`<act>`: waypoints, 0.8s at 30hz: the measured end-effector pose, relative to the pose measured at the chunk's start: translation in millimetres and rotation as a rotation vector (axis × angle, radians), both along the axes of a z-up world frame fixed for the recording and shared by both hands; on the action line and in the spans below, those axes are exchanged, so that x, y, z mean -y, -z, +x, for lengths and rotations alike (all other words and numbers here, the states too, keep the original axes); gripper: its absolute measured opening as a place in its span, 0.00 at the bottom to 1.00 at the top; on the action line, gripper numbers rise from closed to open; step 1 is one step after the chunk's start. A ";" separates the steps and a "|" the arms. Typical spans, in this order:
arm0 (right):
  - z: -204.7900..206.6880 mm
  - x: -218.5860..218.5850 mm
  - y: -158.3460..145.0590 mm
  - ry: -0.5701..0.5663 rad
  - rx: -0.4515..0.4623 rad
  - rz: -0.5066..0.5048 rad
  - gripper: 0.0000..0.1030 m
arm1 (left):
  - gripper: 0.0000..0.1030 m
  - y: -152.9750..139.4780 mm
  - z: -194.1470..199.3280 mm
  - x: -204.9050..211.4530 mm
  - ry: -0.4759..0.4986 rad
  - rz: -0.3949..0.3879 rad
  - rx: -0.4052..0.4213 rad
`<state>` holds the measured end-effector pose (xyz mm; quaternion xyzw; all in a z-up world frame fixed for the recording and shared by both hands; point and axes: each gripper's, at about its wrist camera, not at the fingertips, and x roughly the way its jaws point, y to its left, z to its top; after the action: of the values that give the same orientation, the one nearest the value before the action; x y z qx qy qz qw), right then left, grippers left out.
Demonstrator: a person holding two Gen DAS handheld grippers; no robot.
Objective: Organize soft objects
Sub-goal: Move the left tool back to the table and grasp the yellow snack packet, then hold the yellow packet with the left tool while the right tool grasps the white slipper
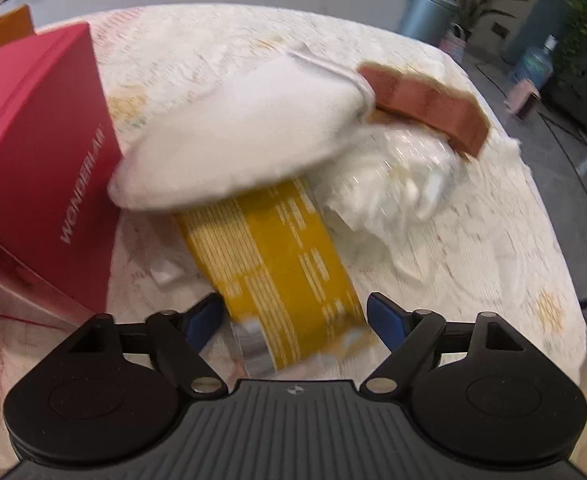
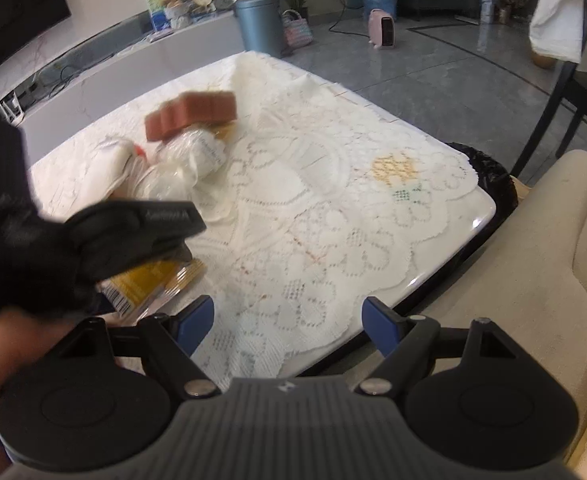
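Showing only leftward: red box [image 1: 33,152] (blurred); both claws spread, empty.

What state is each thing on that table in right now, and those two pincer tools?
Left gripper: open, yellow packet between its fingers, not pinched.
Right gripper: open, nothing in it.
Yellow packet: lying flat, partly under the slipper.
White slipper: lying across the pile.
Brown sponge: resting on the plastic bag.
Plastic bag: crumpled.
Red box: closed.
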<state>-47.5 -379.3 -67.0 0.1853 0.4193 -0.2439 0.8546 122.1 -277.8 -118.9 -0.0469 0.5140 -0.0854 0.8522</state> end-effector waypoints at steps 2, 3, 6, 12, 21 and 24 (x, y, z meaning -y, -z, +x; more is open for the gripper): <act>-2.4 2.6 0.1 0.002 0.016 0.020 0.78 | 0.91 1.4 3.1 2.2 -0.015 0.012 -0.003; -3.5 4.2 0.1 0.010 0.021 0.027 0.78 | 0.91 2.7 4.1 4.9 -0.008 0.029 0.004; -3.6 4.3 1.3 0.001 0.020 0.036 0.78 | 0.87 4.7 0.1 12.5 0.072 0.087 0.038; -4.5 1.5 1.1 -0.028 0.030 0.030 0.78 | 0.77 0.8 -4.6 -5.8 0.112 0.011 0.015; -4.6 -2.9 -2.1 -0.023 0.037 -0.002 0.78 | 0.66 -6.3 -20.9 -41.0 0.210 -0.030 -0.019; -8.0 1.4 -3.8 0.008 0.056 0.010 0.78 | 0.66 -9.2 -26.6 -39.9 0.277 0.041 0.010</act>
<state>-55.5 -380.7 -63.2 0.1979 0.3956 -0.2401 0.8641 95.6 -237.9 -109.7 0.0423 0.5131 -0.1922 0.8355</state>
